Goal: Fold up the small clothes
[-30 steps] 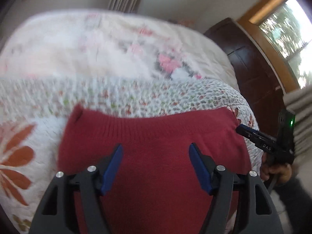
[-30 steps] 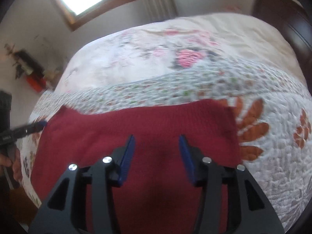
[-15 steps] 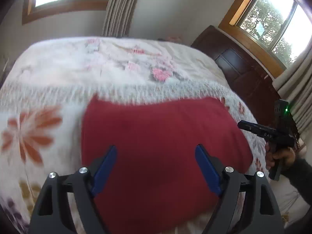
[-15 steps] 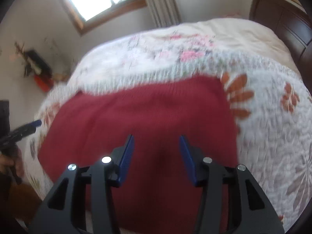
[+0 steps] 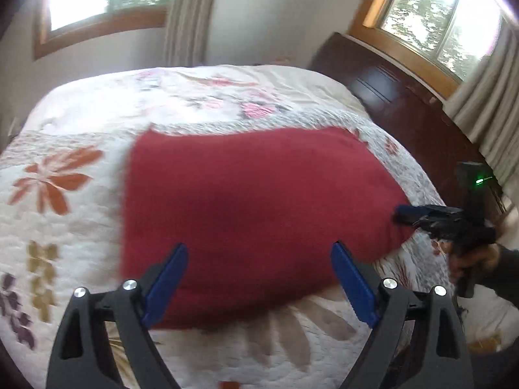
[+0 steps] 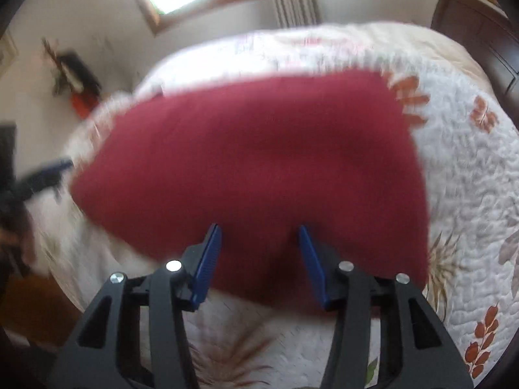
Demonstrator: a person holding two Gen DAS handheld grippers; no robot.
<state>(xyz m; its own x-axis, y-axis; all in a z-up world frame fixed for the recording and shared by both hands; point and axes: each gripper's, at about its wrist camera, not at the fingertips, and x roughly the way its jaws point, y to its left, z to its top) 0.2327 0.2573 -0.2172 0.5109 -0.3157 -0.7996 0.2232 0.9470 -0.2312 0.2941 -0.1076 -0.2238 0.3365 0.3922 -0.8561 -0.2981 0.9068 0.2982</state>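
A dark red knit garment (image 5: 253, 201) lies flat as a folded rectangle on the floral quilt (image 5: 65, 227) of a bed. My left gripper (image 5: 259, 275) hangs open above its near edge, nothing between the blue pads. In the right wrist view the same red garment (image 6: 259, 162) fills the middle, and my right gripper (image 6: 261, 256) is open over its near edge, holding nothing. The right gripper (image 5: 421, 218) also shows at the right of the left wrist view, held by a hand (image 5: 470, 259) beside the garment's right edge.
A dark wooden headboard (image 5: 405, 103) stands at the bed's right side under a window (image 5: 447, 19). Curtains (image 5: 188, 16) hang on the far wall. A shelf with small objects (image 6: 74, 77) sits beyond the bed's left side.
Both grippers have pulled back and risen from the red garment, so its whole outline and near edge now show. The left jaws stand wider apart.
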